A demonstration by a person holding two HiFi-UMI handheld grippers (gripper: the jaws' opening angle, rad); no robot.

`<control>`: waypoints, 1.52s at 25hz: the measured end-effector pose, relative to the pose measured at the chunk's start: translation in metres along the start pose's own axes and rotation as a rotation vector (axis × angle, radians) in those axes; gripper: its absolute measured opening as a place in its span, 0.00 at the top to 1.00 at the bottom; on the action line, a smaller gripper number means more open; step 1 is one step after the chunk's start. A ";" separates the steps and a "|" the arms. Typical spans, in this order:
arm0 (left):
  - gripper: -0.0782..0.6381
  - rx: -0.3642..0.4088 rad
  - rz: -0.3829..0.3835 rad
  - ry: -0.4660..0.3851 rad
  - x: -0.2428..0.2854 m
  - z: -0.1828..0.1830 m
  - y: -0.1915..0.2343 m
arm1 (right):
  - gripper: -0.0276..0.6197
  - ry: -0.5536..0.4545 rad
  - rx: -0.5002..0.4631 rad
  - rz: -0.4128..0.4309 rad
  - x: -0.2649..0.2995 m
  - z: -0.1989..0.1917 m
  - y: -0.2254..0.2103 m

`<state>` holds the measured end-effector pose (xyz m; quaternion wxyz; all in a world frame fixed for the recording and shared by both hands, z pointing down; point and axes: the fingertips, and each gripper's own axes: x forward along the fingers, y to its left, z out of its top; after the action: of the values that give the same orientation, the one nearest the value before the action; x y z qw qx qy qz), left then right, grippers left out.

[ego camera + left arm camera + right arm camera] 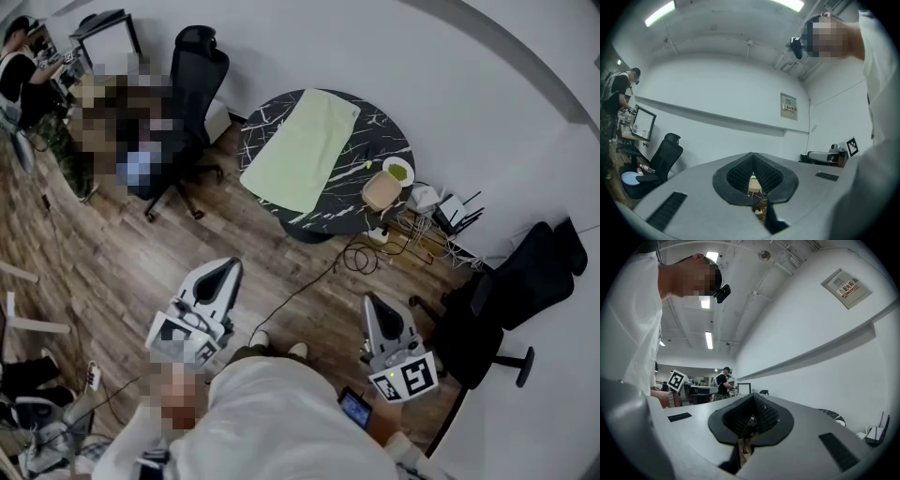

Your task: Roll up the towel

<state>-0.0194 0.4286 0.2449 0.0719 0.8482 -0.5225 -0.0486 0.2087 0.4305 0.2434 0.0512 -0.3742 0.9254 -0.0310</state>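
Nothing of the rolling looks begun: the left claw (pixel 223 270) is pinched fully together on nothing, held level over the floor well short of the counter (pixel 380 131) on its near side. The towel (pixel 302 148), pale green, lies opened out flat across the counter's left half, reaching to the near rim, with no fold or turn in it that I can see. The right claw (pixel 377 302) is likewise closed tight and empty, also well short of the counter and toward its right. By my reckoning the whole job is left: come up to the counter, take one end of the towel and roll it along its length. The counter is round, black with white veins, and at its right edge, just beside the towel, sit a tan tub (pixel 379 191) and a white bowl (pixel 398 172) with something green in it. Far left of the counter a person (pixel 21 70) stands at work, and nearer on that side is an office chair (pixel 192 84). Below the counter's right side, cables (pixel 370 251) tangle on the wood floor (pixel 112 253), and right of the counter a second chair (pixel 516 291), also black, stands by the white wall (pixel 469 56)
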 end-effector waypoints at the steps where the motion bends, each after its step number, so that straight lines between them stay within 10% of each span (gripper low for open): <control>1: 0.89 0.002 0.006 0.001 -0.001 -0.001 0.001 | 0.97 -0.003 0.001 -0.003 0.000 0.000 -0.001; 38: 0.89 -0.032 0.256 -0.007 -0.002 -0.007 0.013 | 0.97 -0.001 0.098 0.047 -0.014 -0.022 -0.057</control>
<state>-0.0310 0.4248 0.2541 0.0892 0.7732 -0.6259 -0.0502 0.2555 0.4003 0.2715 0.0707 -0.3492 0.9314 -0.0750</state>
